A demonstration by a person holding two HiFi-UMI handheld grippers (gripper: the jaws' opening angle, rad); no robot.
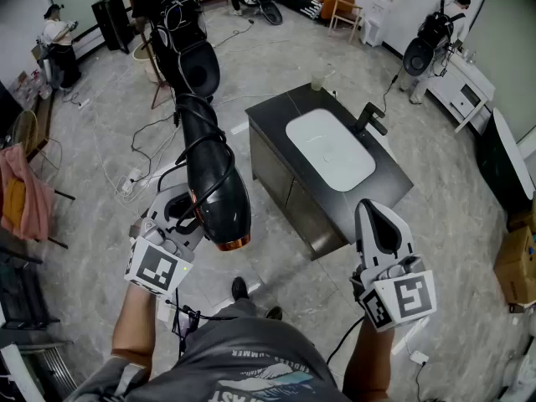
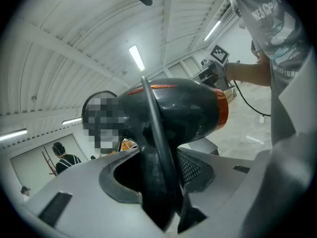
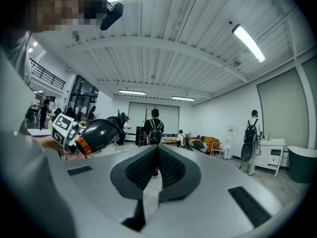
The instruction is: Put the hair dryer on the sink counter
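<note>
Floor: We stand on a grey, marbled floor [image 1: 276, 53], with loose cables trailing across it on the left of the head view.

Sink counter: We see the dark sink counter [image 1: 270, 117] ahead and slightly right of us, set at an angle, with cabinet doors below its top.

Basin: A white basin [image 1: 331, 149] is sunk into the middle of that top.

Hair dryer: We carry the black hair dryer [image 1: 219, 193] in the air over the floor. It is on the counter's left in the head view, clear of it and not touching it. A copper ring circles the end of the barrel nearest us. From our right gripper view the hair dryer [image 3: 99, 131] shows at the left.

Left gripper: Our left gripper [image 1: 180, 218] has its jaws clamped on the handle of the hair dryer [image 2: 183, 108], which rises between them in the left gripper view [image 2: 163, 192].

Right gripper: Our right gripper [image 1: 381, 233] hangs low at the counter's near corner. Its jaws are pressed together with nothing between them [image 3: 156, 155].

Faucet: A black faucet [image 1: 371, 120] stands at the basin's far right edge.

Cord: The dryer's black cord [image 1: 199, 151] loops around the barrel.

Cup: A pale cup [image 1: 317, 80] sits at the counter's far corner.
</note>
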